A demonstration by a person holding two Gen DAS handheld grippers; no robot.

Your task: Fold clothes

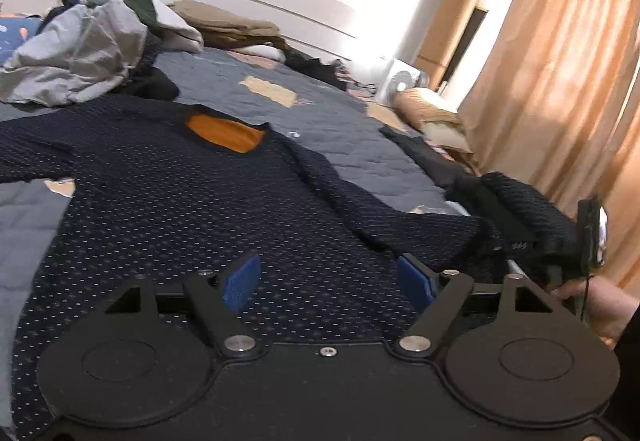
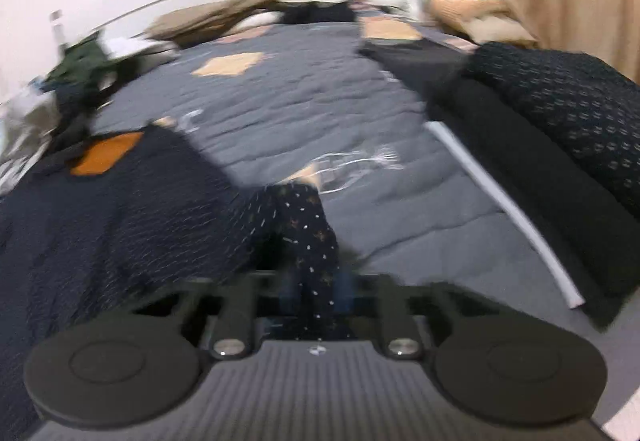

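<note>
Sleeve (image 2: 308,225) of the navy patterned sweater (image 1: 200,201) is being pinched by the clenched right gripper (image 2: 316,289), while the left gripper (image 1: 328,281) is hovering released over its body.

You are in a home bedroom. The landmark is the wide bed under a grey quilted cover with tan patches (image 1: 340,113). A long white headboard (image 1: 280,7) against the plain white wall closes its far end. Unsorted clothes are heaped (image 1: 76,53) on the bed's far left corner, and folded tan bedding (image 1: 228,27) lies just before the headboard. Peach floor-length curtains (image 1: 560,61) hang beside the bed's right edge, with a small white fan (image 1: 402,81) near its far right corner.
</note>
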